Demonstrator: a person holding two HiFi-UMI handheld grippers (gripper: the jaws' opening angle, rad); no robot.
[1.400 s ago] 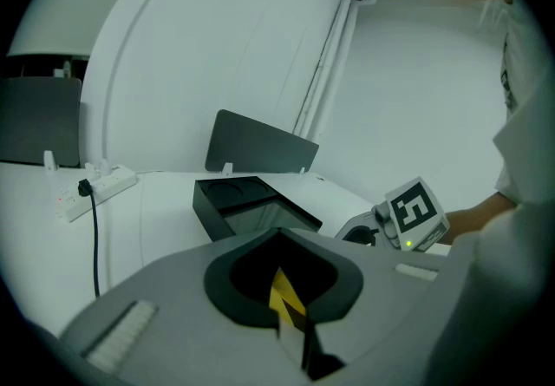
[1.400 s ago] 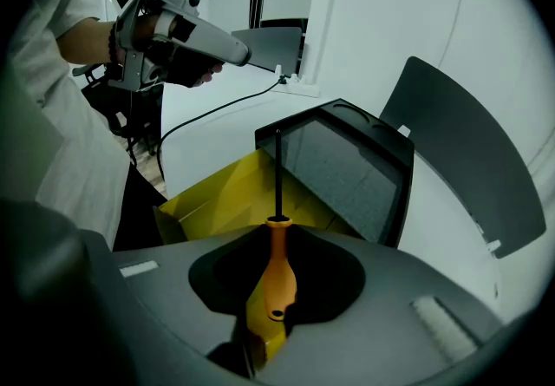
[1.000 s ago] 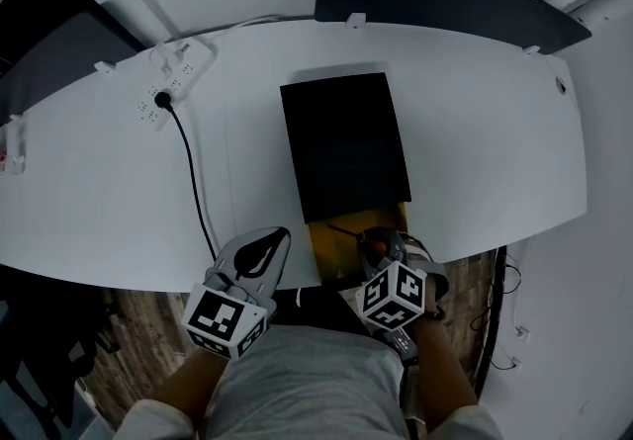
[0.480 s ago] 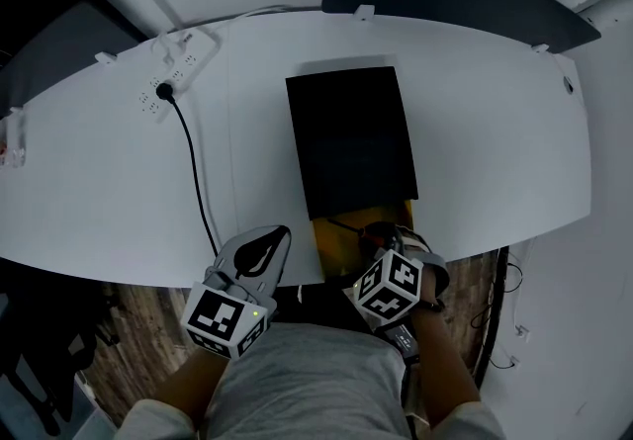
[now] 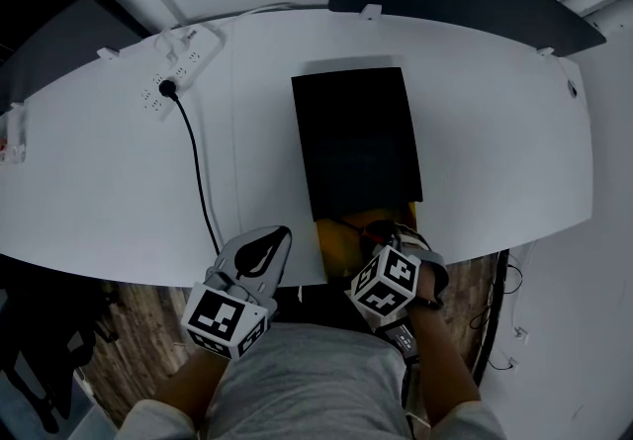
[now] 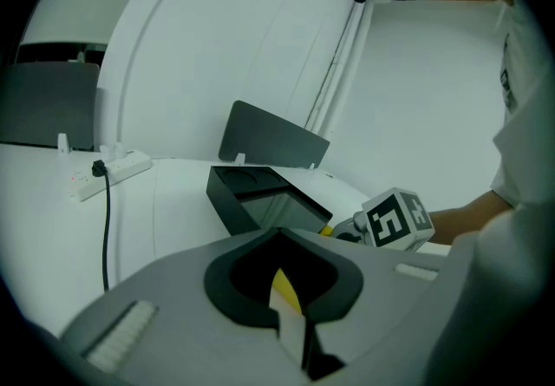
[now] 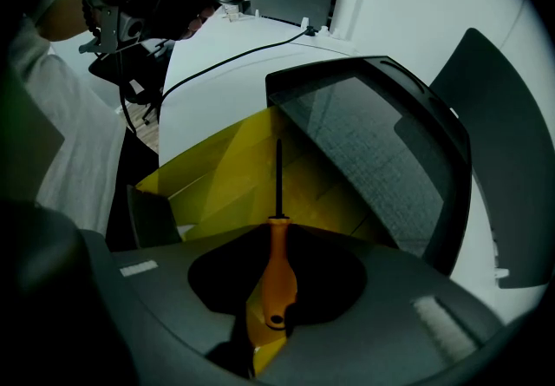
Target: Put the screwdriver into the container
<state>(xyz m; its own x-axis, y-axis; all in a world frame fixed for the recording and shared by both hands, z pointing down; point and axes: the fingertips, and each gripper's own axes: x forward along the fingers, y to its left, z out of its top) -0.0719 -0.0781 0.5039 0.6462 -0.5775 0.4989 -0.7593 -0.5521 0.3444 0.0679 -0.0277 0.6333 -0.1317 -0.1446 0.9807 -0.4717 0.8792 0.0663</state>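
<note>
- Squeezed the orange screwdriver (image 7: 277,267) by its handle in the right tool (image 7: 270,313).
- Pointed its thin dark shaft over the yellow inside (image 7: 230,180) at the near end of the black container (image 5: 358,136).
- Found the container lying in the middle of the white bench (image 5: 99,191).
- Held the left tool (image 6: 290,328) closed on nothing, at the bench's near edge, just left of the container.
- Saw a white power strip (image 5: 178,67) and its black cord (image 5: 198,181) farther left.

Container (image 5: 358,132) centred, open end at near edge — screwdriver (image 7: 277,254) over that end; power strip (image 5: 183,62) at far-left corner, cable (image 5: 195,171) left of container.
</note>
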